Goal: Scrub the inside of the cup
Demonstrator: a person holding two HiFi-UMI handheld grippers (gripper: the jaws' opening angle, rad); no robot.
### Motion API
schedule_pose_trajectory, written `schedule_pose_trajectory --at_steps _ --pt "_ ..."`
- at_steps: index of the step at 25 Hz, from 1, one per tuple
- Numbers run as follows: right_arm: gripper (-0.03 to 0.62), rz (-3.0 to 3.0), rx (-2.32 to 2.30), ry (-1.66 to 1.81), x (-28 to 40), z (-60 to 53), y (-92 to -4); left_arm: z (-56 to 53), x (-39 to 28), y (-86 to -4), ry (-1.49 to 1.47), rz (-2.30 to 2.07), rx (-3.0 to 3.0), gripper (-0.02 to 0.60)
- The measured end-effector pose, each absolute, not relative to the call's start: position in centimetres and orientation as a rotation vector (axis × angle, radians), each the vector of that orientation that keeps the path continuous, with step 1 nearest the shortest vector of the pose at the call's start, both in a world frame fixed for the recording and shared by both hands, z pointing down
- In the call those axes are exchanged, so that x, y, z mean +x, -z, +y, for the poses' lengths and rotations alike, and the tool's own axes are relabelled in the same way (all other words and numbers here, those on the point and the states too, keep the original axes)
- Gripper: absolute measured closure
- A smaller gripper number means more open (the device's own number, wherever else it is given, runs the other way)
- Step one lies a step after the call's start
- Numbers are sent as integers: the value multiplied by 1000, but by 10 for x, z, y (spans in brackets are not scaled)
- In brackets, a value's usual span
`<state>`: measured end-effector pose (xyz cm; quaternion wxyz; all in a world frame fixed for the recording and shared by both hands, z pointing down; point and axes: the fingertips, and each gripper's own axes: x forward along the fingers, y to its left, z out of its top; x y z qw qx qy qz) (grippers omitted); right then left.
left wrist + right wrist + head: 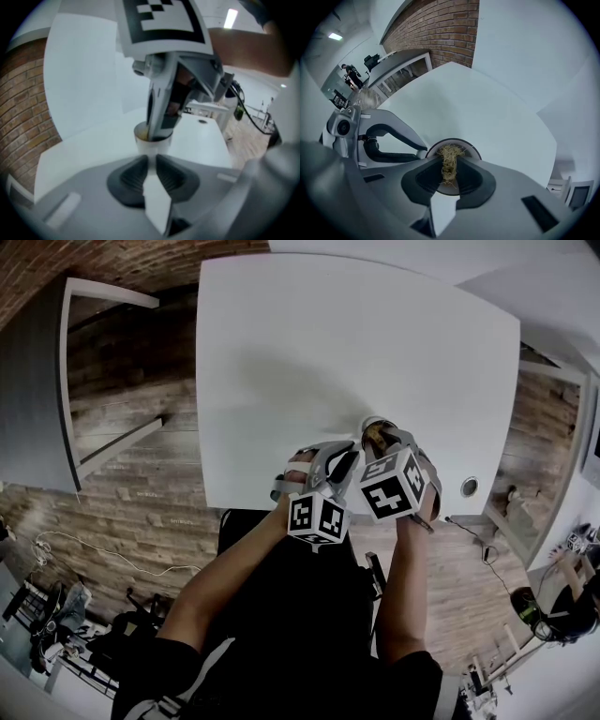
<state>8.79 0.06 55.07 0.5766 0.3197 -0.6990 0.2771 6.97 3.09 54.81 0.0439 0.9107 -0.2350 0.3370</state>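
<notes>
Your left gripper (151, 164) is pinching near wall of cup (152, 144), jaws almost together, cup standing near front edge of white table (309, 334). Your right gripper (450, 171) is clamping straw-coloured scrubber (449, 161), dipping it into cup mouth (its jaws are blocking most of interior). Cable grommet (469, 487) is sitting off to right, well apart.

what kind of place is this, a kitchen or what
Likely an office or lab workspace, not a kitchen: a plain white table, a brick wall, and loose cables on the wood-plank floor.
</notes>
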Motion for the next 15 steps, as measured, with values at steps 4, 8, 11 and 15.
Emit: schedule_pose_trajectory --at_steps 4,8,11,15 --pt "536 -1652 752 -668 88 4 -543 30 69 -549 -1035 -716 2786 522" --pt "536 -1672 774 -678 87 7 -531 30 67 -549 -1042 -723 2781 522" --pt "536 -1686 806 -673 87 9 -519 30 66 -549 -1048 -719 2784 522" --pt "536 -1729 897 -659 91 7 -497 29 66 -551 -1069 -711 2787 522"
